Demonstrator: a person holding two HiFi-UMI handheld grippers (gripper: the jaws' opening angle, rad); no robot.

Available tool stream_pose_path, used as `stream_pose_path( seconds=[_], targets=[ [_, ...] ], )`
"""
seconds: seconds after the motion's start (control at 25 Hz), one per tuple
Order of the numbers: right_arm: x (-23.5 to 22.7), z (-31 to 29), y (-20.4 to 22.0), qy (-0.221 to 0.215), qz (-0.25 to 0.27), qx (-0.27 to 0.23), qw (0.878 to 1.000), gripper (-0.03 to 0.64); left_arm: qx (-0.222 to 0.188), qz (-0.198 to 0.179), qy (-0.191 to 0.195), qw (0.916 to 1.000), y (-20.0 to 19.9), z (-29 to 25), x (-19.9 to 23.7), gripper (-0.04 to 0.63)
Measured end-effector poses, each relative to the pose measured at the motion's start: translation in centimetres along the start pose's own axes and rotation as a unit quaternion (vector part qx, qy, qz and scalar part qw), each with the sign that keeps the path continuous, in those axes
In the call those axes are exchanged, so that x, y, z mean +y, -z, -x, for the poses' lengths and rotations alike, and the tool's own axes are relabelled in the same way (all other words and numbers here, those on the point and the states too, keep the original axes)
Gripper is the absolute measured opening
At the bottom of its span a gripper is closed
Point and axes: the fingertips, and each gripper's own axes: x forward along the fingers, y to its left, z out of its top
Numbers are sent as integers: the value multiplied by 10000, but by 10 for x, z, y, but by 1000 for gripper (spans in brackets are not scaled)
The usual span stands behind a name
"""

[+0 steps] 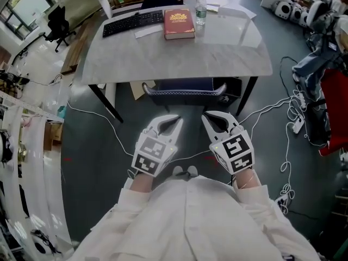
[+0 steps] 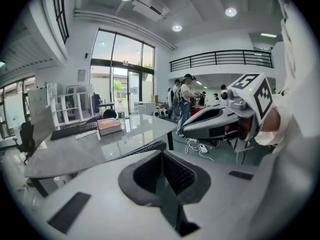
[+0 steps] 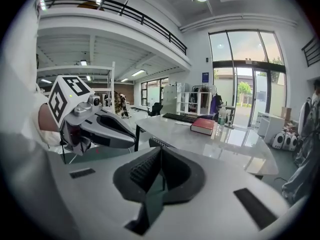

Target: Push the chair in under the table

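1. my left gripper (image 1: 174, 120) has its fingers pressed together with nothing between them, and it hangs low in front of my chest.
2. my right gripper (image 1: 209, 118) is the same: fingers closed, empty, just beside the left one.
3. the chair (image 1: 185, 93) sits tucked beneath the table (image 1: 179, 58). only its backrest edge shows at the near side, apart from both grippers.
4. on the table i see 1 red book (image 1: 179, 23), a keyboard (image 1: 133, 23) and a bottle (image 1: 200, 12).
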Motion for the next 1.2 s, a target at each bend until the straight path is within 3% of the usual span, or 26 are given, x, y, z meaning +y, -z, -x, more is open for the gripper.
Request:
stream_pose_path(
  seconds=[0.4,0.64,1.2],
  targets=[
    [13,-4,-7,118,207,51,9997,29,-122,29,284,9995,-1,5,1,15],
    [20,4,-12,59,373,106,9992,29,-97,-244,347,9991,-1,10,-4,15],
    [39,10,-4,-647,1069,589,9904,28,63,-323,503,9982,11,15,-14,15]
  ],
)
